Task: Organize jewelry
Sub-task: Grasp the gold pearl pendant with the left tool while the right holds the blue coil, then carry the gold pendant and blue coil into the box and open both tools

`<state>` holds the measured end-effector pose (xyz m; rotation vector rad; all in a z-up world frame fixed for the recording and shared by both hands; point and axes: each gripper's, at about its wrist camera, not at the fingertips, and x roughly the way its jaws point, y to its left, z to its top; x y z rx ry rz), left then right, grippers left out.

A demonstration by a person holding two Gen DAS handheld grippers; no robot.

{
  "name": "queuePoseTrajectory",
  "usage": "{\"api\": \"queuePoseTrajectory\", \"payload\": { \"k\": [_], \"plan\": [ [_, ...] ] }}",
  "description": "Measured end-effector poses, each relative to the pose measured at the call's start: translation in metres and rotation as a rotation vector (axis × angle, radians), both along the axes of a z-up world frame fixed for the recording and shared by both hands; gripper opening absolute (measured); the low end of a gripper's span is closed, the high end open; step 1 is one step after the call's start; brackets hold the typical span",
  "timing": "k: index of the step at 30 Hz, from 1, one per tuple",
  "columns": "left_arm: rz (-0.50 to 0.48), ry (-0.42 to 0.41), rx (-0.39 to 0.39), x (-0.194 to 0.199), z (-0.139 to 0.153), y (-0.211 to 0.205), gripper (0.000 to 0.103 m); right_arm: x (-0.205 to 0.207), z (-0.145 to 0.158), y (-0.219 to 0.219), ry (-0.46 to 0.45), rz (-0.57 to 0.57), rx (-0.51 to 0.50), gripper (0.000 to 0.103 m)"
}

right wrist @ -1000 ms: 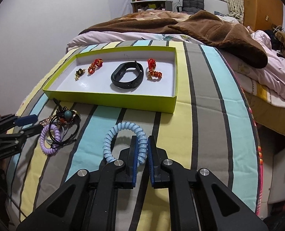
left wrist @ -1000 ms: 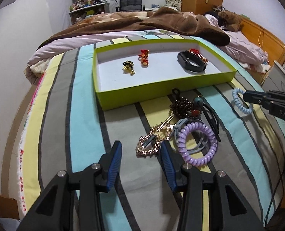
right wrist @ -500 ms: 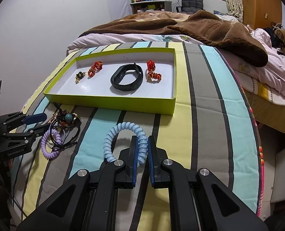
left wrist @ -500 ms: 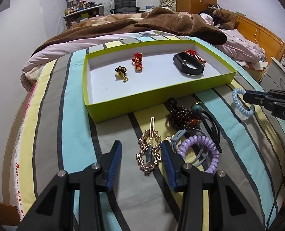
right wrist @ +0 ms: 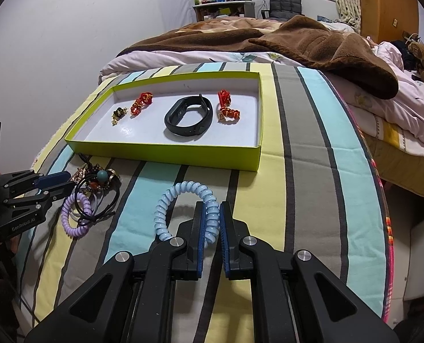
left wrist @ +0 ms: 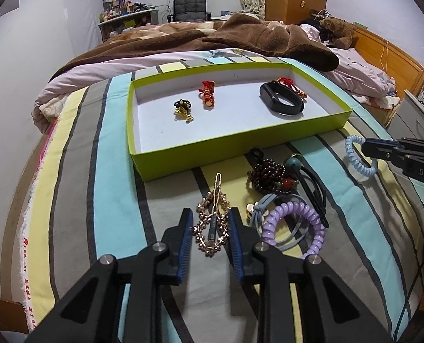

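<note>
Left wrist view: my left gripper (left wrist: 209,230) stands open astride the gold clip (left wrist: 212,223), tray (left wrist: 240,150) at 12 o'clock. My right gripper (right wrist: 212,223) is clamped on the blue coil (right wrist: 183,208). Closing may snag the purple coil (left wrist: 295,225) at 3 o'clock.

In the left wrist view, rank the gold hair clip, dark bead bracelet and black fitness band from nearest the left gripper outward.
1. Gold hair clip, between the left gripper fingers.
2. Dark bead bracelet, ahead and right.
3. Black fitness band, inside the green tray.
</note>
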<state>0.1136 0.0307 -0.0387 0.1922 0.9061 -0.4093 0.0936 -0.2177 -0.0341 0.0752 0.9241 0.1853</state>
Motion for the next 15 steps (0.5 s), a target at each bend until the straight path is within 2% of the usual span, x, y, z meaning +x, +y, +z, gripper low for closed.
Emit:
{"api": "queuePoseTrajectory", "payload": {
  "k": [15],
  "plan": [
    [0.035,-0.017,0.002,-0.0027,0.0036,0.0072,0.025,-0.0026,0.002,-0.0001,-0.006,-0.002,0.001,0.01]
  ]
}}
